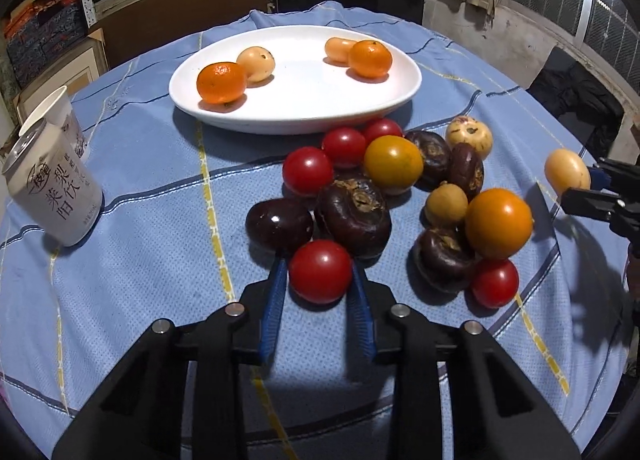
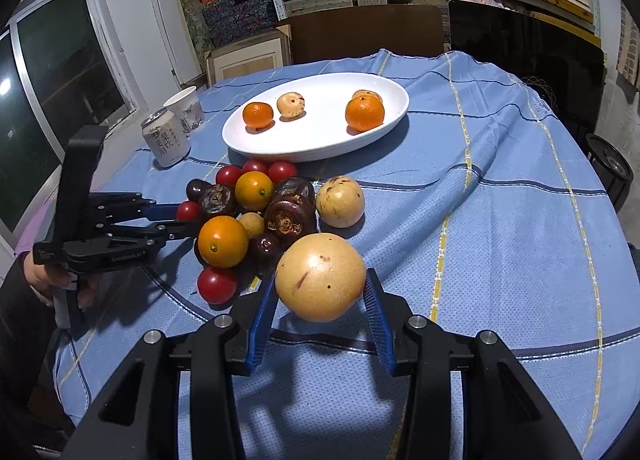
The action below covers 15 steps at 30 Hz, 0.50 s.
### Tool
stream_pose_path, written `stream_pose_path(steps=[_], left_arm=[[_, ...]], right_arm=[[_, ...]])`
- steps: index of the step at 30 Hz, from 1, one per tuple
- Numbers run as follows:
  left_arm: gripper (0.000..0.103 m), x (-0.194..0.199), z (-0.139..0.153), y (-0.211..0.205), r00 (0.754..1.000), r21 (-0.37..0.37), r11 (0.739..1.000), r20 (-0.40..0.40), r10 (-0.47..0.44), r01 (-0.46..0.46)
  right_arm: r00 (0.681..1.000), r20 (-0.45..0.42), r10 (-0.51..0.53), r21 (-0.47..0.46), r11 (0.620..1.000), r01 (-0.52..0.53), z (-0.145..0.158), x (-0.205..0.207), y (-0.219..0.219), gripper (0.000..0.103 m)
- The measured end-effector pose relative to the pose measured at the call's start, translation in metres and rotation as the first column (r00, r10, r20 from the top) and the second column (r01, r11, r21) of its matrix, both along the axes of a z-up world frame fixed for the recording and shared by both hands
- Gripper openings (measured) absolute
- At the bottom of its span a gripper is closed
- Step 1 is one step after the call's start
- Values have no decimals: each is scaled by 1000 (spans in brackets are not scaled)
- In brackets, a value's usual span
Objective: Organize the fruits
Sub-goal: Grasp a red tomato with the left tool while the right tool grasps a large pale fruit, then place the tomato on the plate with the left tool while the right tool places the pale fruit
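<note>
A white oval plate (image 1: 296, 116) (image 2: 312, 152) at the table's far side holds two oranges and two pale yellow fruits. In front of it lies a pile of red tomatoes, dark purple fruits (image 1: 354, 216) and oranges (image 1: 498, 222) (image 2: 223, 241). My left gripper (image 1: 320, 272) (image 2: 176, 216) is shut on a red tomato (image 1: 320, 271) (image 2: 187, 211) at the pile's near edge. My right gripper (image 2: 320, 280) (image 1: 580, 184) is shut on a pale yellow round fruit (image 2: 320, 276) (image 1: 567, 171), held above the cloth right of the pile.
A drink can (image 1: 54, 188) (image 2: 166, 142) and a white paper cup (image 1: 64, 116) (image 2: 185, 108) stand at the left on the blue tablecloth (image 2: 500, 220). Another pale speckled fruit (image 2: 340, 201) lies beside the pile. Shelves and a dark chair stand behind the table.
</note>
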State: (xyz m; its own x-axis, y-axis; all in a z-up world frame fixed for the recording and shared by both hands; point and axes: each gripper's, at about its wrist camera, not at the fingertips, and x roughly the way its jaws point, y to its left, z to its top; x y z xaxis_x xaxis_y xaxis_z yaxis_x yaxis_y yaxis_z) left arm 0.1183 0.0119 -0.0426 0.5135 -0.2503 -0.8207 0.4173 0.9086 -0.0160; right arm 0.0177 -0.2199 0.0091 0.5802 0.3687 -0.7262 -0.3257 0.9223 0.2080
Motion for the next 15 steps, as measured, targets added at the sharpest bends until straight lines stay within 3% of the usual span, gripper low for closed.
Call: stream_pose_path(steps=[15], left_arm=[[28, -35, 34, 17, 998, -76, 995, -7, 57, -58]], right_arm=[[1000, 12, 12, 8, 1000, -13, 12, 1, 6, 44]])
